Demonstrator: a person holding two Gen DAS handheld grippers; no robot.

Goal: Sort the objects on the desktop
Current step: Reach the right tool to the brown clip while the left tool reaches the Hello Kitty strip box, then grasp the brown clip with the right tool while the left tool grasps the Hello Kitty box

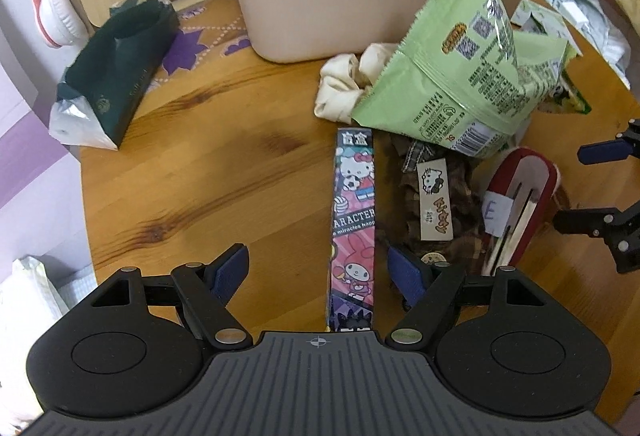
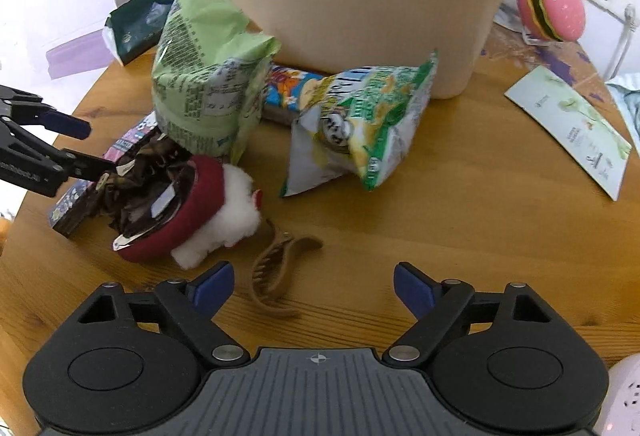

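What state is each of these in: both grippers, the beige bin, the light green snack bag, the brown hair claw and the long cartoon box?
left gripper: open, straddling the long cartoon box.
right gripper: open, holding nothing.
beige bin: upright, top open.
light green snack bag: torn open, leaning on the clutter.
brown hair claw: lying on the table, ungripped.
long cartoon box: lying flat.

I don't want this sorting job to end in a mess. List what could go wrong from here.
1. The left gripper is open around the long cartoon box, but the brown scrunchie lies against the box by one finger, so closing may snag it.
2. The light green snack bag leans over the pile; pulling the box out could topple it.
3. The right gripper is open just past the brown hair claw, whose thin curved shape could slip from a pinch.
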